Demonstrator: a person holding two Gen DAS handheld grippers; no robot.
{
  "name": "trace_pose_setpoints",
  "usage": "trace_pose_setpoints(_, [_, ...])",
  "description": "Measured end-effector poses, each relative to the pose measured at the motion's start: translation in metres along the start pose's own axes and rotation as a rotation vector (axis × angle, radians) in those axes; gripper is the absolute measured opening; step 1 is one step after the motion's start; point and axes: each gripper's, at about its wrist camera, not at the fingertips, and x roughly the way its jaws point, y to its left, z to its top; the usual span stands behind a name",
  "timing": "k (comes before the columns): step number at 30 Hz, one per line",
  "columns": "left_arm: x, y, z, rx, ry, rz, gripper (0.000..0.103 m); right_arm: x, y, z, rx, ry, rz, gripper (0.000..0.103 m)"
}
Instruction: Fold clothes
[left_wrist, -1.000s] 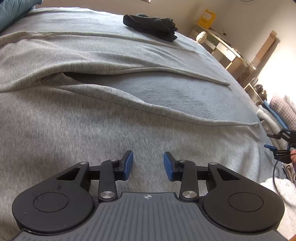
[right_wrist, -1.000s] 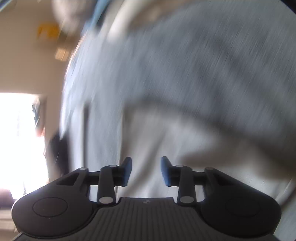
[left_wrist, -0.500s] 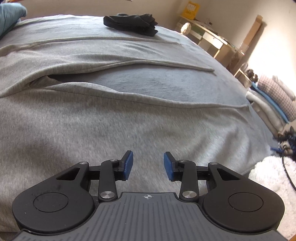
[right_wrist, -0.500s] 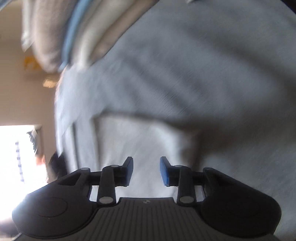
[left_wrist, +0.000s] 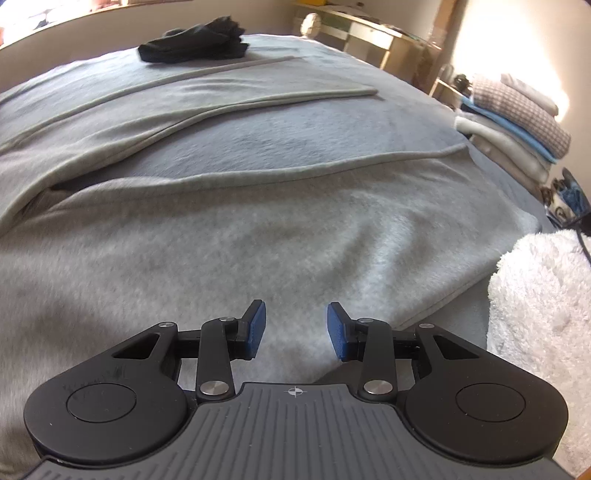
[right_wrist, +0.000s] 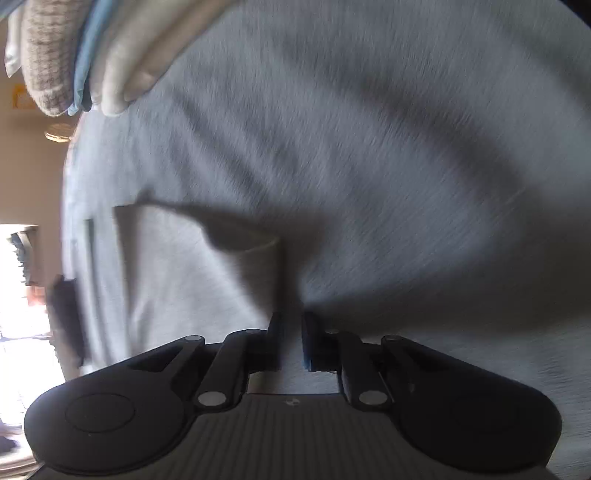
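A light grey garment (left_wrist: 258, 229) lies spread flat on the grey bed cover (left_wrist: 295, 122), with long hems running across it. My left gripper (left_wrist: 296, 328) hovers open just above the garment's near part, close to its right corner, with nothing between its pads. In the blurred right wrist view, the same garment (right_wrist: 192, 277) shows a corner and a straight edge running down into my right gripper (right_wrist: 291, 339). Its jaws stand nearly together with that cloth edge between them.
A black bundle of clothing (left_wrist: 192, 44) lies at the bed's far end. A stack of folded clothes (left_wrist: 517, 122) sits at the right side. A white fluffy textile (left_wrist: 543, 295) lies beside the bed's near right corner. A wooden desk (left_wrist: 369, 33) stands behind.
My right gripper's jaws have narrowed from wide open onto the garment's edge. The left gripper has swung right and lower toward the garment's corner, staying open.
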Motion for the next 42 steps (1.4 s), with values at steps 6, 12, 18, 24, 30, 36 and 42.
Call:
trace_pose_setpoints(6, [0.020,-0.033,0.005,0.137,0.005,-0.049,0.036,0.024,0.039,-0.009,-0.129,0.060,0.002,0.013])
trace_pose_setpoints(12, [0.032,-0.036,-0.018,0.142,0.128,-0.152,0.036,0.041,0.004,-0.008,-0.090,0.125,-0.051,0.006])
trace_pose_setpoints(18, [0.011,-0.021,-0.013,0.158,0.133,-0.292,0.036,0.015,0.002,0.011,-0.063,0.047,-0.099,0.014])
trace_pose_setpoints(24, [0.019,-0.030,0.019,0.095,0.011,-0.339,0.036,0.052,0.049,0.005,-0.136,0.101,0.054,0.014])
trace_pose_setpoints(30, [0.064,-0.053,0.012,0.094,0.062,-0.451,0.036,0.075,0.015,0.009,-0.019,0.149,0.027,0.012])
trace_pose_setpoints(36, [0.047,-0.057,-0.009,0.221,0.060,-0.484,0.036,0.056,0.010,0.021,0.002,0.096,0.026,0.015])
trace_pose_setpoints(42, [0.059,-0.058,0.017,0.149,0.020,-0.509,0.036,0.068,0.032,0.035,-0.051,0.046,0.108,0.020])
